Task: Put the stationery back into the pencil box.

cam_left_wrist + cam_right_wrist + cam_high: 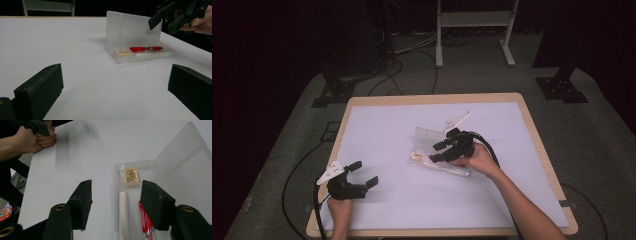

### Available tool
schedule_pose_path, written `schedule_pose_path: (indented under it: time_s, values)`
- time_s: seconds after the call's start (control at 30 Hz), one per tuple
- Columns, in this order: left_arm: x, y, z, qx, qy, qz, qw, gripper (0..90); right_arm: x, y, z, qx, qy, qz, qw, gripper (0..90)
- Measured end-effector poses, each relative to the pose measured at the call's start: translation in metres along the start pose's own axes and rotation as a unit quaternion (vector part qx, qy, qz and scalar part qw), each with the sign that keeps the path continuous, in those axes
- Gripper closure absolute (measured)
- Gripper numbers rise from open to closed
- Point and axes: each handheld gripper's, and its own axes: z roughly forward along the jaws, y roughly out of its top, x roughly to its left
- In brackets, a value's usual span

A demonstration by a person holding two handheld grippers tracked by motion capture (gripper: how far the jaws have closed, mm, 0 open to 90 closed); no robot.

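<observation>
pencil case lies open mid-table in the high view under the empty, wide-open right gripper; the left gripper view shows a red pen inside; the right gripper view adds a white stick, so closing seemingly remains.

A white-topped table with a pale wooden rim stands on grey carpet in a dim room, its far side fading to black. Behind it, the legs and lower shelf of a white metal frame catch the light. Black cables snake across the floor between two dark stand bases flanking the table's far corners.
</observation>
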Motion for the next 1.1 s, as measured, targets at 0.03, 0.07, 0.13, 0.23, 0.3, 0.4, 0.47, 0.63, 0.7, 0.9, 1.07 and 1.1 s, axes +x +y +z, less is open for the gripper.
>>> schedule_pose_path:
  time_s: [0.03, 0.07, 0.13, 0.23, 0.3, 0.4, 0.47, 0.63, 0.7, 0.9, 1.07, 1.1]
  values:
    - [0.0, 0.0, 0.0, 0.0, 0.0, 0.0, 1.0, 0.0, 0.001, -0.001, -0.001, 0.001, 0.0, 0.0, 1.0, 40.9]
    - [0.0, 0.0, 0.0, 0.0, 0.0, 0.001, 1.0, 0.0, 0.001, -0.002, -0.002, 0.0, 0.001, -0.001, 1.0, 40.6]
    - [0.0, 0.0, 0.0, 0.001, 0.0, 0.001, 1.0, 0.0, 0.001, -0.003, -0.004, -0.001, 0.002, 0.001, 1.0, 40.1]
    - [0.0, 0.0, 0.0, 0.0, 0.0, 0.001, 1.0, 0.0, 0.003, -0.005, -0.008, -0.005, 0.002, -0.001, 1.0, 39.4]
    - [0.0, 0.0, 0.0, 0.0, 0.0, 0.0, 1.0, 0.0, 0.003, -0.007, -0.011, -0.007, 0.003, -0.001, 1.0, 38.7]
    - [0.0, 0.0, 0.001, 0.001, 0.0, 0.001, 1.0, 0.0, 0.003, -0.011, -0.014, -0.007, 0.005, 0.003, 1.0, 36.4]
    - [0.0, 0.0, 0.001, 0.001, 0.0, 0.001, 1.0, 0.0, 0.003, -0.013, -0.016, -0.007, 0.006, 0.006, 0.9999, 35.5]
    - [0.0, 0.0, 0.001, 0.002, 0.001, 0.001, 1.0, 0.0, 0.005, -0.018, -0.022, -0.012, 0.006, 0.004, 0.9999, 33.9]
    - [-0.001, 0.0, 0.001, 0.002, 0.001, 0.002, 1.0, 0.0, 0.006, -0.02, -0.025, -0.014, 0.004, 0.005, 0.9999, 33.0]
    - [-0.001, 0.0, 0.001, 0.003, 0.002, 0.003, 1.0, 0.0, 0.008, -0.024, -0.032, -0.018, 0.0, 0.003, 0.9998, 31.7]
    - [-0.001, 0.0, 0.002, 0.004, 0.002, 0.002, 1.0, 0.0, 0.009, -0.029, -0.037, -0.018, -0.001, 0.004, 0.9998, 31.6]
    - [-0.001, 0.0, 0.002, 0.004, 0.002, 0.003, 1.0, 0.0, 0.01, -0.029, -0.037, -0.018, -0.001, 0.004, 0.9998, 31.6]
